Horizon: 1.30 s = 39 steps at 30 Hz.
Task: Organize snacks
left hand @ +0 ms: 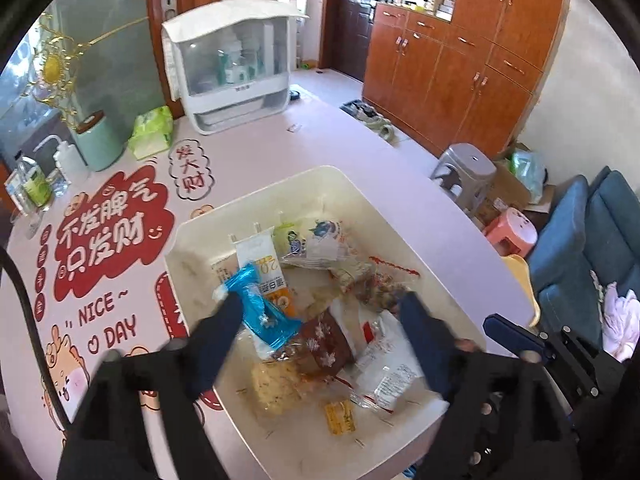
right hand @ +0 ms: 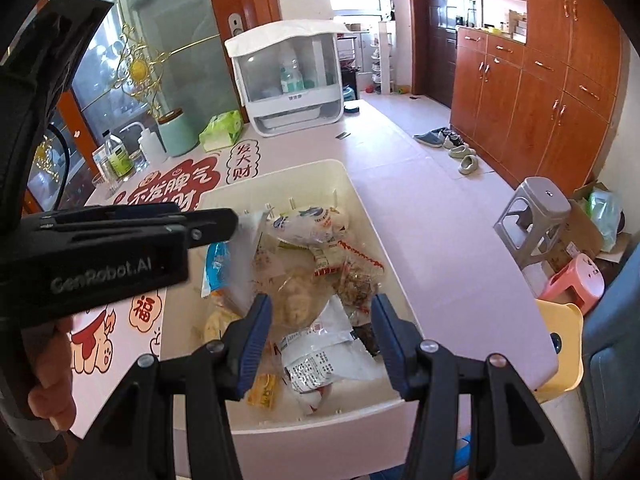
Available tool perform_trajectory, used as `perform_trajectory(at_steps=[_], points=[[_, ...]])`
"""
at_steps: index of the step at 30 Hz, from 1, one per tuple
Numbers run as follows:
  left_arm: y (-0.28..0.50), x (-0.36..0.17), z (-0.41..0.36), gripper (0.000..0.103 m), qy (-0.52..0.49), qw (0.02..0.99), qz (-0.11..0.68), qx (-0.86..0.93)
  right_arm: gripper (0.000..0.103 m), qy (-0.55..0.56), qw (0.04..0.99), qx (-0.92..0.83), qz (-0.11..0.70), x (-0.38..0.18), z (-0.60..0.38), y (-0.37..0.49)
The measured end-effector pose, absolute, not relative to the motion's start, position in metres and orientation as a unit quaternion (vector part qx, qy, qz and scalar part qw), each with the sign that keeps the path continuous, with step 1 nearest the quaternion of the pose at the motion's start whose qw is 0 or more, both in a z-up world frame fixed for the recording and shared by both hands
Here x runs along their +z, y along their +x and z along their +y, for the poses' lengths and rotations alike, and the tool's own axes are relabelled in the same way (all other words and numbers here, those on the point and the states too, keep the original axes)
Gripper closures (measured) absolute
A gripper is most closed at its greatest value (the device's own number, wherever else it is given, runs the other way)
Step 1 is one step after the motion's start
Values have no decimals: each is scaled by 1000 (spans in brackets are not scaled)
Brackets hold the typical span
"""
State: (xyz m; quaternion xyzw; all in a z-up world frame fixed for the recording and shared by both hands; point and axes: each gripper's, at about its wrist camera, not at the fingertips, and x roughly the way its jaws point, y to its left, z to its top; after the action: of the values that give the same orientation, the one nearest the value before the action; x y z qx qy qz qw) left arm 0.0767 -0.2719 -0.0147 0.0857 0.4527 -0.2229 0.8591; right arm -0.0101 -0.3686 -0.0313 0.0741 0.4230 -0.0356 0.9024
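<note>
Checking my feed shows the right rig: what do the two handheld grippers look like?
Both are black plastic two-finger tools with silver rivets. The right gripper has dark blue ribbed pads. The left gripper has dark fingers, blurred in its own view; its body carries grey "GenRobot.AI" lettering, and a black cable runs beside it.

Left gripper (left hand: 320,320) open over cream bin (left hand: 256,196); blue packet (left hand: 260,304) touching left finger.

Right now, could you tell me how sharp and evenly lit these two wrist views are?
Left wrist view: the left gripper fingers and blue packet are smeared by motion blur, though the bin rim stays fairly crisp. Right wrist view: sharper, the right gripper is crisp, but the window behind is blown out. Both views show strong fisheye bending and dark corners.
</note>
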Motion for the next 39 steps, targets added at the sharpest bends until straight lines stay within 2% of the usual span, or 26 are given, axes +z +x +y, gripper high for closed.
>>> perform_trajectory(at_steps=[16, 26, 39], points=[[49, -13, -221, 16, 67, 878, 452, -140, 51, 68, 899, 7, 433, -36, -353, -8], [13, 8, -173, 3, 56, 898, 431, -65, 51, 63, 894, 38, 442, -19, -330, -10], [-19, 22, -131, 1, 25, 904, 426, 8, 51, 52, 896, 72, 436, 5, -294, -13]])
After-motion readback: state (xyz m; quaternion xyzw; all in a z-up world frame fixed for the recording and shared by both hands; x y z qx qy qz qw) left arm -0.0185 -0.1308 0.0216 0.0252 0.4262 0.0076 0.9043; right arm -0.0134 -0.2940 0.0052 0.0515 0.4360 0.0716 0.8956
